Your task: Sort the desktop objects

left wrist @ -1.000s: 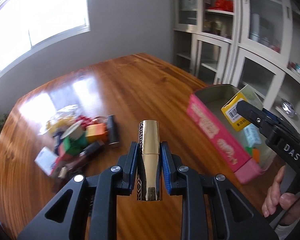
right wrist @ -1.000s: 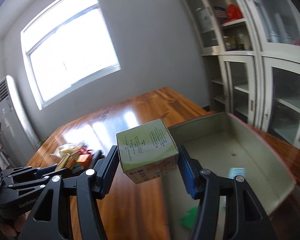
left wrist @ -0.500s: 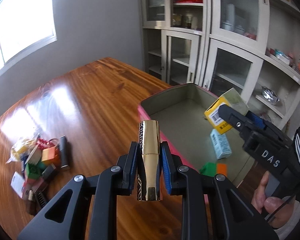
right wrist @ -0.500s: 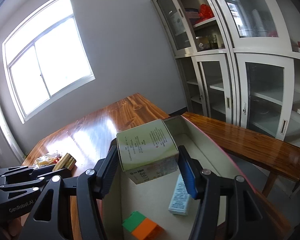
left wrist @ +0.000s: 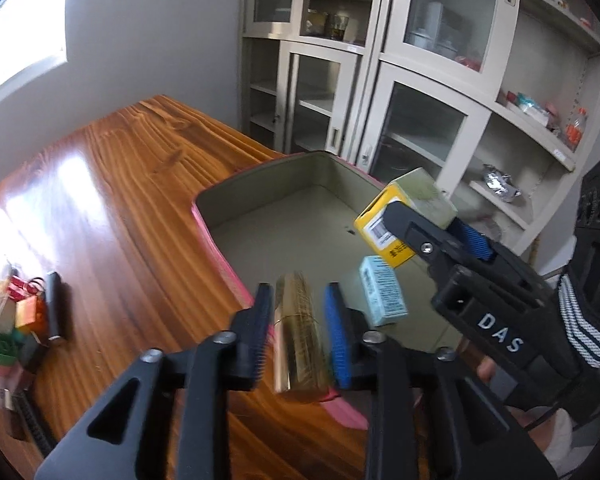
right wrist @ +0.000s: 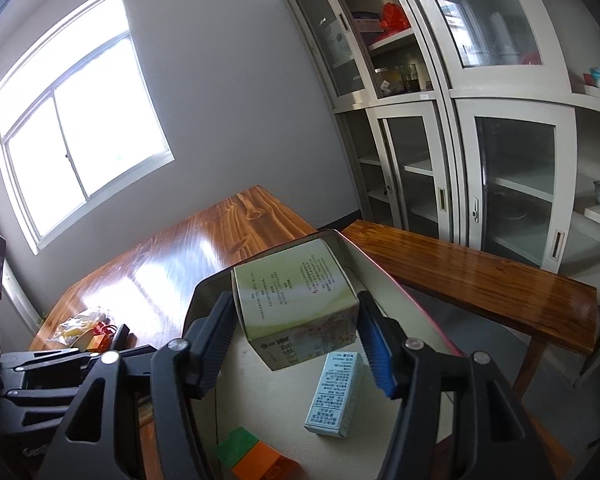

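My left gripper (left wrist: 298, 300) hangs over the near rim of a pink tin (left wrist: 220, 240) with its jaws opening. A gold tube (left wrist: 298, 336) sits blurred between them, with a gap on each side. My right gripper (right wrist: 296, 320) is over the tin (right wrist: 364, 260), and its jaws are opening too. The green and yellow box (right wrist: 296, 300) is still between its pads and touches both. From the left wrist view that box (left wrist: 404, 216) shows at the tips of the right gripper (left wrist: 432, 220).
A light-blue box (right wrist: 334, 394) and green and orange bricks (right wrist: 256, 456) lie inside the tin. A pile of small items (left wrist: 16, 312) and a black stick (left wrist: 54, 308) lie on the wooden table at left. White cabinets (left wrist: 420, 80) and a bench (right wrist: 480, 280) stand behind.
Both grippers moved from the pile side to over the tin. The left jaws parted and the gold tube came loose and sank between them. The box stays between the right pads.
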`<state>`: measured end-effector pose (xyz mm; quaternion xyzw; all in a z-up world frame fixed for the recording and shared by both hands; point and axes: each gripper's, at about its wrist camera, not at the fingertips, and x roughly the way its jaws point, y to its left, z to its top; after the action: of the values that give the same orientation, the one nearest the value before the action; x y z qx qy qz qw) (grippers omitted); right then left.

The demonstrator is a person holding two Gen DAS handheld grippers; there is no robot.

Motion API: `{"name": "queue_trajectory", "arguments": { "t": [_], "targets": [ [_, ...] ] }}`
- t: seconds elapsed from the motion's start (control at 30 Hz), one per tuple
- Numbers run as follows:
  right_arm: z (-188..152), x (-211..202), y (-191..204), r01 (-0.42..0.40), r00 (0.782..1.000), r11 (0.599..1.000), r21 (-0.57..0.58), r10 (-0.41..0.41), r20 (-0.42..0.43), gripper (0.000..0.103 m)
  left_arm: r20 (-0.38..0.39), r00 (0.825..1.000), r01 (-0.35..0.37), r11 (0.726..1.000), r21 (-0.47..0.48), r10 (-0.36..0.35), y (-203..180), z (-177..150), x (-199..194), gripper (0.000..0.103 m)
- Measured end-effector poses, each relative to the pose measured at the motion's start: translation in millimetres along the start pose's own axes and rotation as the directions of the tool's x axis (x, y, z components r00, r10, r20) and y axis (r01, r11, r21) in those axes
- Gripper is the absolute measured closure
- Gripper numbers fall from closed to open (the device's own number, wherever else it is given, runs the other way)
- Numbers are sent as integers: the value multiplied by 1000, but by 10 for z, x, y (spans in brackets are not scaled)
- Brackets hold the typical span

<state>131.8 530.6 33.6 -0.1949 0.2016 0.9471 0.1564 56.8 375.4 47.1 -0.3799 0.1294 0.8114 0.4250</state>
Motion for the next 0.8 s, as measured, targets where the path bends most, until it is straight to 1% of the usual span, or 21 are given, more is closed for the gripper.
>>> {"name": "queue_trajectory", "arguments": {
  "t": [0.03,0.07,0.1,0.13,0.23,0.47,0.8],
  "targets": [
    [2,6,-16,1,1000,1000,10,-1,-4,26,4,1000,-3,1000,0,3,-3,-3,-8,51],
    [6,0,-40,4,1000,1000,24,-4,-1,24,15,1000,-14,1000,1,14,0,-5,-26,48],
    [10,-6,-48,7,1000,1000,27,-7,3,23,23,1000,-18,1000,0,18,8,-4,-33,43],
    [14,-11,-48,11,1000,1000,25,-11,4,23,34,999,-22,1000,-7,22,28,-6,-60,41],
    [16,-19,-6,7,1000,1000,11,-7,5,23,50,998,-36,999,-26,38,94,-7,-114,41],
    [2,-13,103,-9,1000,1000,1,9,0,23,57,991,-117,992,-47,119,241,-54,-173,41],
    [-28,-14,304,-28,1000,999,-20,28,-11,22,73,982,-165,983,-84,172,464,-180,-349,41]
  ]
}}
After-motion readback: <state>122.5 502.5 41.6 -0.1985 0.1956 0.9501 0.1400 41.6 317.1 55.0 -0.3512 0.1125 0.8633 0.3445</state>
